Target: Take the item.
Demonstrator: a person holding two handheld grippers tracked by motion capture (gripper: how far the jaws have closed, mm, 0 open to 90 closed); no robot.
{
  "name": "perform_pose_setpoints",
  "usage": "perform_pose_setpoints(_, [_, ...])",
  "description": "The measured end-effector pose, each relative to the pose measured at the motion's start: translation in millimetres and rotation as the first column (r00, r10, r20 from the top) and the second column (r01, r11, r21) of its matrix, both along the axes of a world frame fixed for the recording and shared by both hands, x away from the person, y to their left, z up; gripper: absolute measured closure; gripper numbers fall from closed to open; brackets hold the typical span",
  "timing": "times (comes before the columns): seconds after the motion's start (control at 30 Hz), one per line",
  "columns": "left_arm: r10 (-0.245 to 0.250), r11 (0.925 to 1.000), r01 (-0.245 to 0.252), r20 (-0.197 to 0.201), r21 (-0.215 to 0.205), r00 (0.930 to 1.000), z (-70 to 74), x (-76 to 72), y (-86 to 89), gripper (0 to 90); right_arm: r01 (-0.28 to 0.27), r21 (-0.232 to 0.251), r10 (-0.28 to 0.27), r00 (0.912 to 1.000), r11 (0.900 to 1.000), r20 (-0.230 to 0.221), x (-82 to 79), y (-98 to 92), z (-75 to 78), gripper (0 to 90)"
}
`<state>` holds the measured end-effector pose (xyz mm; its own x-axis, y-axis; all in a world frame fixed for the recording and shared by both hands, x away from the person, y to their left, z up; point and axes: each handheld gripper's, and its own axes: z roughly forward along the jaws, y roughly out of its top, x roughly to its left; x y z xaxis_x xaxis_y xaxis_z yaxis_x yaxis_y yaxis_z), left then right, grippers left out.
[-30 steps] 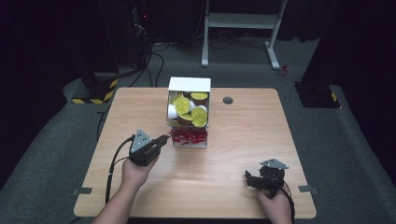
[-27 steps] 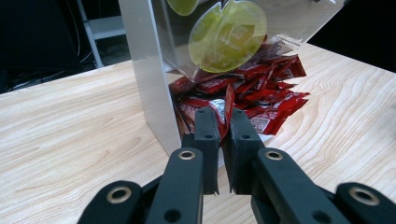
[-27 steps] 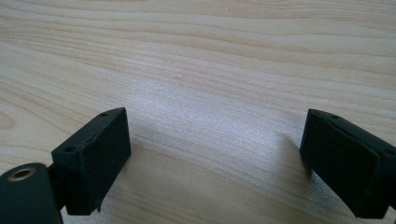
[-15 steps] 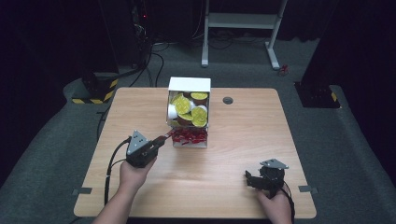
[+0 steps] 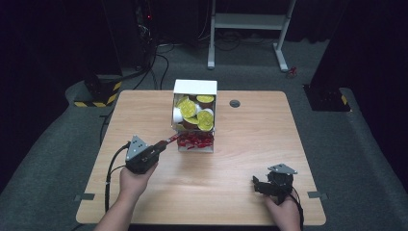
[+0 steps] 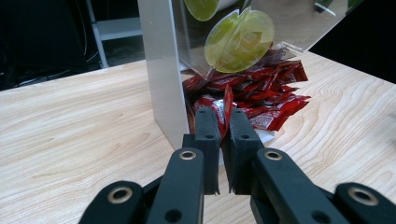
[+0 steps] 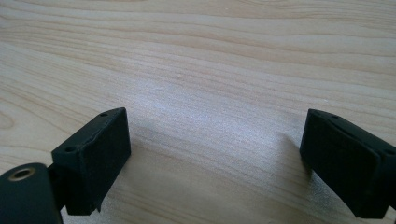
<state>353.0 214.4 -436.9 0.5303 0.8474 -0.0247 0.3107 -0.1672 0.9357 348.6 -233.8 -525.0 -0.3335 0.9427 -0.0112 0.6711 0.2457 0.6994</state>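
On the pale wooden bench, the left claw pinches one thin red foil sachet, light, limp and slippery, best nipped by its edge, from the pile at the white dispenser box's six-o'clock mouth, while the right claw rests spread.

The black two-jaw left gripper with a grey three-cornered plate sits at lower left of centre in the high view, held in the person's left hand, whose forearm enters from the bottom edge; it points toward the upper right of the frame. In the left gripper view its jaws stand nearly together, pinched on a thin red foil packet standing edge-on between them. The black right gripper, also topped by a grey plate, sits at lower right of the high view in the right hand, and in the right gripper view its jaws are spread wide, one at each lower corner of the frame.
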Motion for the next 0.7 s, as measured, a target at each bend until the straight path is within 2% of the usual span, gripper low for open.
perform_pose_setpoints(0.7, [0.014,0.9997,-0.014,0.011,-0.019,0.9998,5.4,-10.8,7.7,85.0,0.000,0.000,0.000,1.0000,1.000,0.000,0.0,0.0,0.0,8.5])
